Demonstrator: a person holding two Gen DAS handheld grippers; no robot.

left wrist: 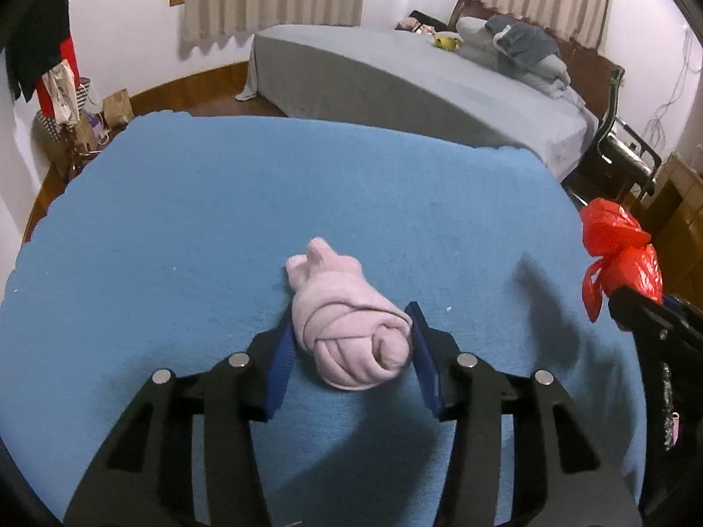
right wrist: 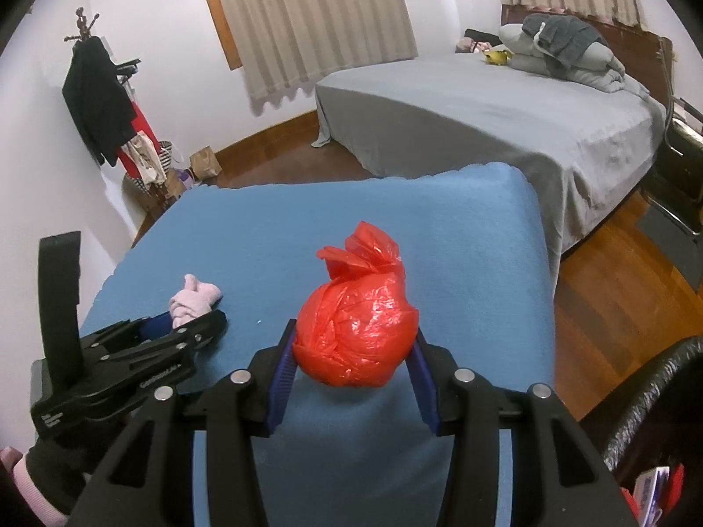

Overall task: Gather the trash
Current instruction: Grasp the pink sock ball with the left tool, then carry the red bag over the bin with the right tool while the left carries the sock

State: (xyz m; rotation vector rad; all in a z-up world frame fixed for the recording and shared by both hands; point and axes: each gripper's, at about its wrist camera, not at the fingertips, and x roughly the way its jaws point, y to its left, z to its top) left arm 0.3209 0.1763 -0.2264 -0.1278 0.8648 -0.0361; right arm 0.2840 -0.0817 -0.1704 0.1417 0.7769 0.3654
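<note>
A rolled pink cloth bundle [left wrist: 347,329] lies on the blue blanket [left wrist: 197,228]. My left gripper [left wrist: 351,329] has its blue pads on both sides of the bundle and is shut on it. The bundle also shows in the right wrist view [right wrist: 193,298], with the left gripper [right wrist: 184,325] around it. A tied red plastic bag [right wrist: 356,329] sits between the pads of my right gripper [right wrist: 353,342], which is shut on it above the blanket [right wrist: 461,241]. The red bag shows at the right edge of the left wrist view [left wrist: 619,250].
A grey bed [right wrist: 505,118] with folded bedding [right wrist: 562,48] stands behind the blanket. A coat rack [right wrist: 101,101] with clothes and bags stands at the left wall. A black chair [right wrist: 676,167] stands on the wooden floor [right wrist: 615,272] at right.
</note>
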